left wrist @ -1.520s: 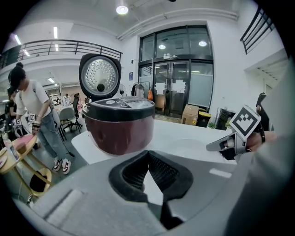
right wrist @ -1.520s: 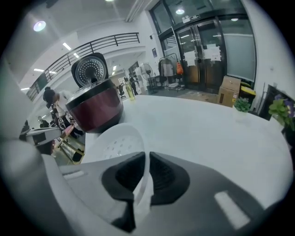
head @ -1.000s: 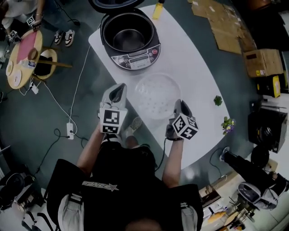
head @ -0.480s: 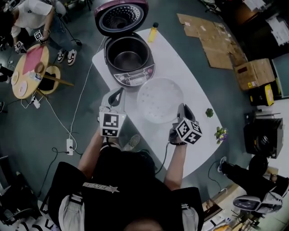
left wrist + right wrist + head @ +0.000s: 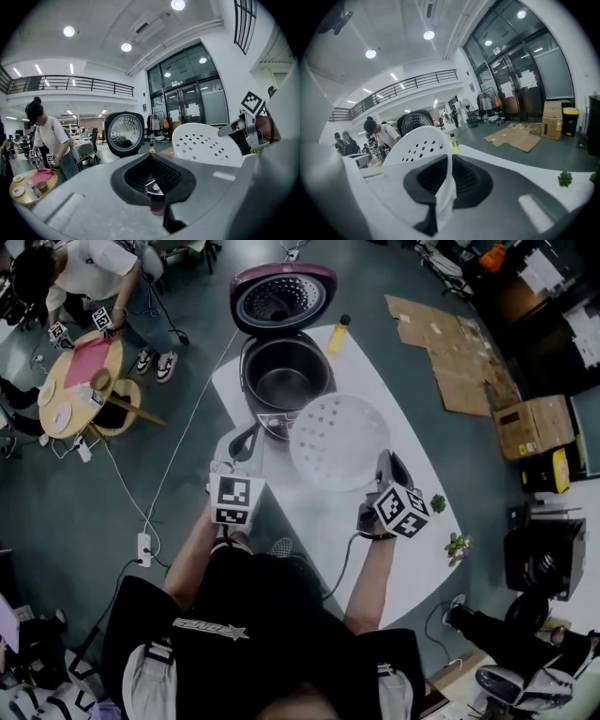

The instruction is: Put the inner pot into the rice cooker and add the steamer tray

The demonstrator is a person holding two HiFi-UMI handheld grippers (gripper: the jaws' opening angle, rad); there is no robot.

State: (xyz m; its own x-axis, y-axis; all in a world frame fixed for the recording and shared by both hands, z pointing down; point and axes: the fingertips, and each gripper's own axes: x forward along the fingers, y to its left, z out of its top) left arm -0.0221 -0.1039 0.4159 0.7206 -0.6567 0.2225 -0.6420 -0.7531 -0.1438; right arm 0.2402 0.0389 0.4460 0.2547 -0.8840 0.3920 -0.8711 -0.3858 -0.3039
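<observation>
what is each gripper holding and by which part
The right gripper pinches the white steamer tray by its rim, on the side nearest the person. The left gripper holds nothing.

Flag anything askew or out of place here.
The steamer tray hangs tilted above the table, pinched at one rim by the right gripper alone. Nothing looks spilled or damaged.

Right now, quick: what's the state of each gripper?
Left gripper: jaws closed, holding nothing.
Right gripper: jaws closed on the steamer tray rim.
</observation>
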